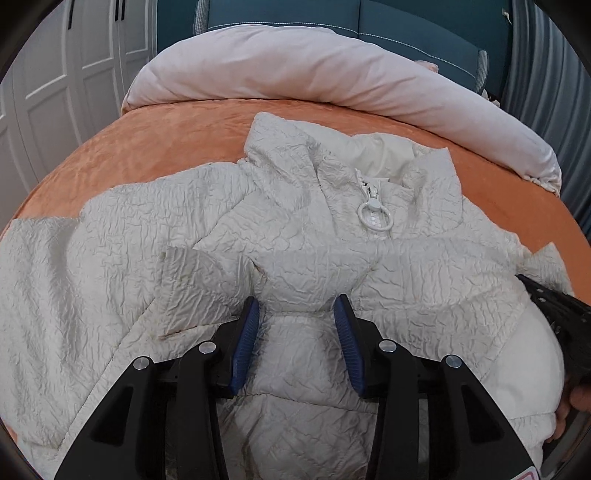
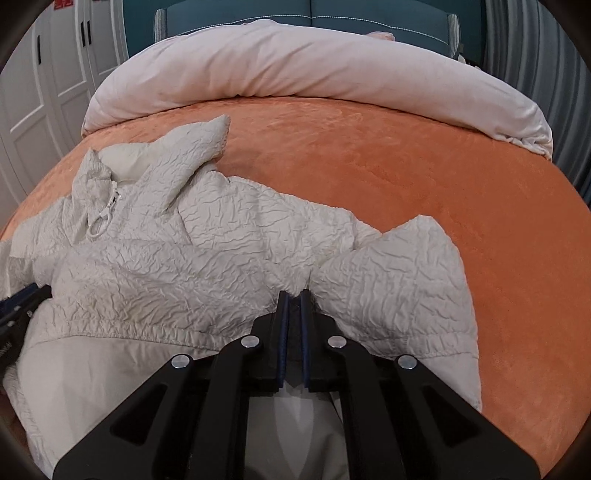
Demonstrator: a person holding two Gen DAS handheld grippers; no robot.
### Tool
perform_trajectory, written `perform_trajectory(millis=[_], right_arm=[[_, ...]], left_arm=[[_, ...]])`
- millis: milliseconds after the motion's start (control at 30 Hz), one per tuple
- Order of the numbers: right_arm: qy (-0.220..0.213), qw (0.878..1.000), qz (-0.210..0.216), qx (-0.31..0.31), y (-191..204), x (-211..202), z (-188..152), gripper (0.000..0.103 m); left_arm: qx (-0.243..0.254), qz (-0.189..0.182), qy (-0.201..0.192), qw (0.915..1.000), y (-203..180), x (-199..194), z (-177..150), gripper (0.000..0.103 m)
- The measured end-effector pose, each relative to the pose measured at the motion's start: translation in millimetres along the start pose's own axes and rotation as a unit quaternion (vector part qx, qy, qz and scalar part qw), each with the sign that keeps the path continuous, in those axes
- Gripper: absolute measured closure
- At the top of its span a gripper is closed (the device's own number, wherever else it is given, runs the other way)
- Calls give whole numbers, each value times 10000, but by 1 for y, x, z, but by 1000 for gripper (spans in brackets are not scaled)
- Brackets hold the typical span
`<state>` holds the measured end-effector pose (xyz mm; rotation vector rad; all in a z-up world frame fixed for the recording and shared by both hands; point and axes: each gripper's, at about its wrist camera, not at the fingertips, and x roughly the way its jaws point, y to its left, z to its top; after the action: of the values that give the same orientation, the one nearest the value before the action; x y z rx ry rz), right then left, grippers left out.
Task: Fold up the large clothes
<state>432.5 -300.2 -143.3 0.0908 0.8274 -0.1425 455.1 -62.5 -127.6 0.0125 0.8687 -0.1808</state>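
A white crinkled puffer jacket (image 1: 295, 240) lies front up on the orange bed cover (image 1: 166, 140), zipped, with a white ring pull (image 1: 373, 214) at the collar. My left gripper (image 1: 297, 314) stands open low over the jacket's lower front, a gathered ridge of fabric between its blue pads. In the right wrist view my right gripper (image 2: 294, 295) is shut on a pinched fold of the jacket (image 2: 184, 258) near its right sleeve and hem; smooth lining shows below the jaws. Each gripper shows at the edge of the other's view: right gripper (image 1: 554, 314), left gripper (image 2: 22, 299).
A rolled pale pink duvet (image 2: 295, 62) lies across the far side of the bed cover (image 2: 406, 166), before a teal headboard (image 1: 406, 26). White wardrobe doors (image 1: 55, 92) stand at the left, a grey curtain (image 1: 546, 74) at the right. A hand (image 1: 576, 398) shows at the right edge.
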Motion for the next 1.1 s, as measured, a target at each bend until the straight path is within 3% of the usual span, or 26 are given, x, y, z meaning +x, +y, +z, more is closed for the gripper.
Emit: perform_trajectory(millis=[100, 200, 300, 433, 500, 600, 800, 867, 900, 1000, 1100], right_arm=[[180, 9997, 116, 93, -4, -18, 8, 98], [64, 9980, 569, 278, -17, -75, 6, 94], [115, 9981, 566, 230, -30, -102, -10, 94], [832, 9934, 551, 560, -43, -64, -53, 97], [598, 9947, 588, 596, -41, -57, -66, 97], [404, 9981, 270, 376, -28, -57, -66, 97], [455, 9989, -10, 115, -18, -58, -59, 97], [603, 9974, -369, 104, -14, -73, -55, 92], [532, 9982, -186, 197, -4, -91, -50, 92], [397, 9973, 587, 213, 35, -126, -45, 88], [331, 9943, 966, -311, 111, -136, -37, 82]], left_arm=[[-26, -47, 62, 10000, 3, -7, 2, 61], [-258, -435, 242, 9984, 21, -35, 0, 61], [-228, -483, 344, 9980, 38, -54, -11, 60], [-285, -515, 473, 9971, 45, -45, -27, 58], [-174, -340, 388, 9985, 37, -40, -30, 57], [-137, -229, 256, 9993, 33, -35, -35, 57], [-499, -490, 190, 9974, 49, -46, -38, 55], [-881, -664, 342, 9933, 68, -69, -40, 55], [-1060, -685, 353, 9914, 83, -84, -43, 50], [-1493, -506, 101, 9874, 144, -136, -62, 21], [-1980, -28, -81, 9802, 218, -171, -81, 19]])
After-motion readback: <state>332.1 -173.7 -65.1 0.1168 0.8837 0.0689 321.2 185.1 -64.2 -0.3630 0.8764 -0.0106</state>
